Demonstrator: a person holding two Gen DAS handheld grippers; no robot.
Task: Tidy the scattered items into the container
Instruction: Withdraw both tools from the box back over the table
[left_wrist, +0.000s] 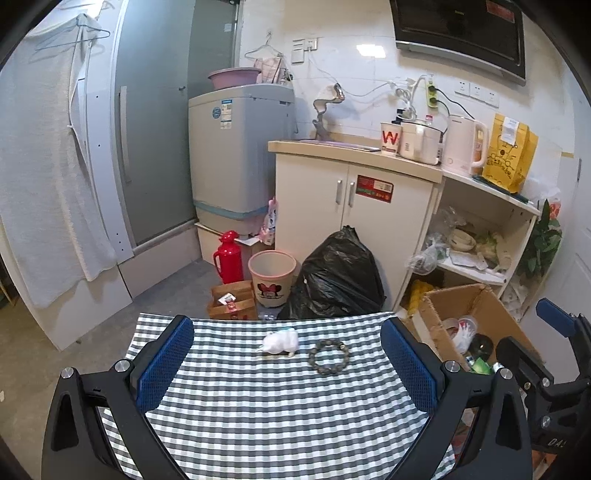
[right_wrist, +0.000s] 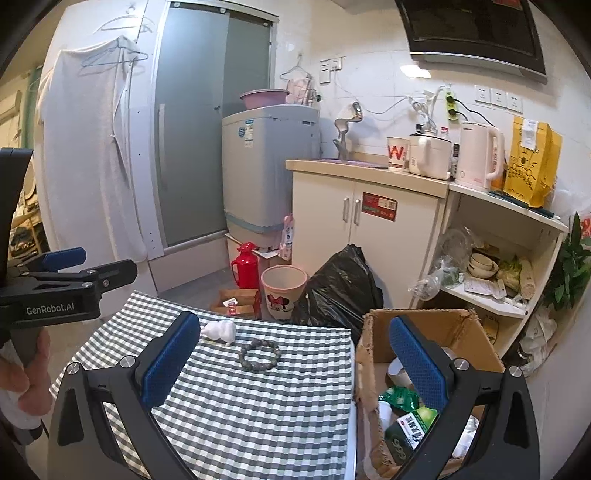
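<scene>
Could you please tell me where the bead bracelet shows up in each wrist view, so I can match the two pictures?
Left wrist view: the bead bracelet lies right of centre on the checked tablecloth, just right of the small white object.
Right wrist view: the bracelet lies near centre, again right of the white object.
Shared landmark: the cardboard box stands off the table's right edge.

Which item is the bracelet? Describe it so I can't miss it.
Look at the grey-and-white checked tablecloth, toward its far edge. The dull grey-green beaded bracelet lies flat there as an open ring, just right of the small white crumpled lump.
</scene>
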